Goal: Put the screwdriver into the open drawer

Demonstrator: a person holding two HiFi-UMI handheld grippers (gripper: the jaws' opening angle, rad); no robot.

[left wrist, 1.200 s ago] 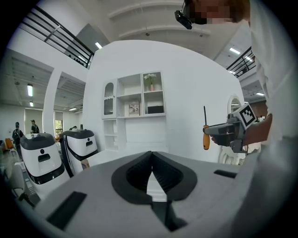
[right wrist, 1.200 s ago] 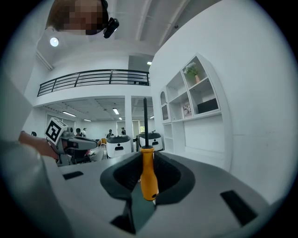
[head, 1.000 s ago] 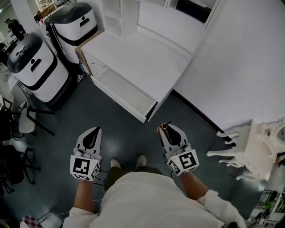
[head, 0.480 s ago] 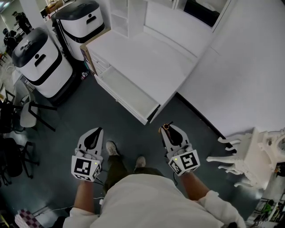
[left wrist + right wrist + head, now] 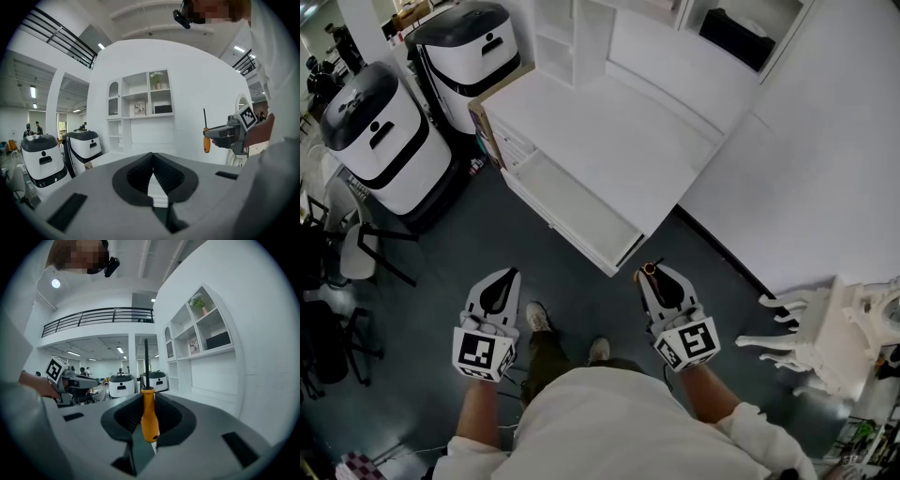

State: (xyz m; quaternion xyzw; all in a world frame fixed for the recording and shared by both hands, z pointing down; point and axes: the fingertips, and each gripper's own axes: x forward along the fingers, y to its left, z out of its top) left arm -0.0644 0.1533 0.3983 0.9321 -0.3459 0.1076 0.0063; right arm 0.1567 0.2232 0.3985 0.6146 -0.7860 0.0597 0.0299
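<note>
My right gripper [image 5: 650, 271] is shut on a screwdriver [image 5: 648, 267] with an orange handle [image 5: 150, 417]. Its dark shaft [image 5: 146, 363] stands upright between the jaws in the right gripper view. The left gripper [image 5: 507, 276] is level with it on the left, jaws together and holding nothing [image 5: 152, 157]. From the left gripper view I see the screwdriver [image 5: 206, 140] sticking up out of the right gripper [image 5: 219, 134]. The open drawer [image 5: 574, 208] juts from the white desk [image 5: 609, 131] just ahead of both grippers, and its inside looks bare.
Two white-and-black machines [image 5: 380, 136] [image 5: 469, 52] stand left of the desk. Dark chairs [image 5: 337, 258] are at the far left. A white carved piece of furniture [image 5: 834, 328] sits at the right. A shelf unit [image 5: 572, 33] rises behind the desk, against a white wall [image 5: 825, 159].
The person has stepped forward over the dark floor. Both grippers have come closer to the drawer front, keeping their pose and the same hold on the screwdriver.
</note>
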